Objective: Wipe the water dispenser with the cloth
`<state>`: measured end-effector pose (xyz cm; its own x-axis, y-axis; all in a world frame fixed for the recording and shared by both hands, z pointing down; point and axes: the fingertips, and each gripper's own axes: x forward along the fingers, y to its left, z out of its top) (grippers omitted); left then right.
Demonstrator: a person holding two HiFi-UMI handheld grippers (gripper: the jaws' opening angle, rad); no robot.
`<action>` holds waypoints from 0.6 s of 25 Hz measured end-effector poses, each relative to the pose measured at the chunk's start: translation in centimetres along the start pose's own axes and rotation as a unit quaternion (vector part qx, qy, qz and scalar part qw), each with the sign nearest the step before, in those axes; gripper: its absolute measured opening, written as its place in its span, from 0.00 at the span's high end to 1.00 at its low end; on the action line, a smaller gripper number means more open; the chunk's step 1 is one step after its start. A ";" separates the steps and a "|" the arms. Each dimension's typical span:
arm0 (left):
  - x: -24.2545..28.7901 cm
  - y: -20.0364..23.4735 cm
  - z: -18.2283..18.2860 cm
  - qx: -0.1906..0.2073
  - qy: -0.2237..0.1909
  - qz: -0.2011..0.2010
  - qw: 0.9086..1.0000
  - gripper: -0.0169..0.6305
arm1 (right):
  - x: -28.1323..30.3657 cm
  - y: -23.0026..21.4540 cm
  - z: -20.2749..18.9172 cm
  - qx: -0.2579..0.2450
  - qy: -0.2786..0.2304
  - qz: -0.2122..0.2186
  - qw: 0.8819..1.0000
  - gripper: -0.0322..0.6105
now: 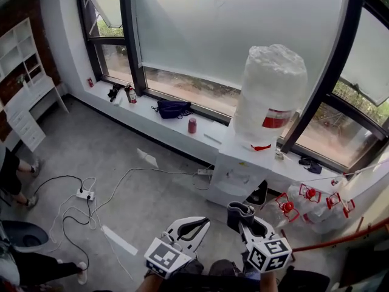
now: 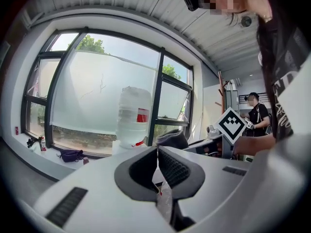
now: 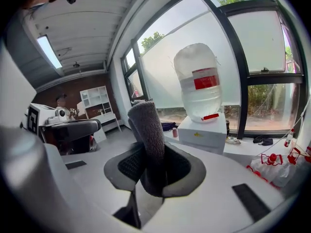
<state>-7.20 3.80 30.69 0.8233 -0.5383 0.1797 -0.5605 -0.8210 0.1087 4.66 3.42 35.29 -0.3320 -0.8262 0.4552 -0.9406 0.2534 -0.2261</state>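
We stand on a grey floor (image 1: 140,181) before tall windows (image 1: 231,29). The white water dispenser (image 1: 237,175), under its upturned bottle (image 1: 270,96), sits at one o'clock. Both grippers are held low, side by side. The left gripper (image 1: 197,225) is closed on nothing. The right gripper (image 1: 248,222) clamps the grey cloth (image 3: 146,130), well apart from the dispenser.

The cloth (image 3: 145,125) has its lower end hidden between the pads of the right gripper (image 3: 153,164). On the water dispenser (image 1: 236,174), the taps are too small to make out. Print on the bottle label (image 1: 276,118) is unreadable. The spare bottles (image 3: 284,166) are cut off at the right gripper view's edge. The sill items (image 1: 121,93) are too small to identify.
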 end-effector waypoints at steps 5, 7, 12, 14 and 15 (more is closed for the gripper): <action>1.8 0.9 0.0 -0.007 0.007 -0.002 1.000 0.94 | 2.0 -3.0 0.9 -0.007 0.009 -0.014 1.000 0.79; 2.7 1.2 0.1 -0.008 0.008 0.001 1.000 0.94 | 3.0 -4.5 1.5 -0.013 0.013 -0.015 1.000 0.79; 5.8 2.4 0.7 -0.005 0.011 0.023 1.000 0.94 | 6.8 -9.0 3.3 -0.025 0.027 -0.011 0.999 0.79; 7.2 2.6 1.3 -0.007 0.007 0.030 0.999 0.94 | 8.7 -10.7 4.0 -0.022 0.034 -0.007 0.999 0.79; 7.9 2.7 1.7 -0.008 0.005 0.034 0.999 0.94 | 9.8 -11.6 4.4 -0.020 0.036 -0.005 0.999 0.79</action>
<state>-2.04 -3.02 30.74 0.7827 -0.5908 0.1960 -0.6163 -0.7797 0.1109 12.62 -9.82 38.60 -0.3253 -0.7911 0.5180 -0.9455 0.2664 -0.1870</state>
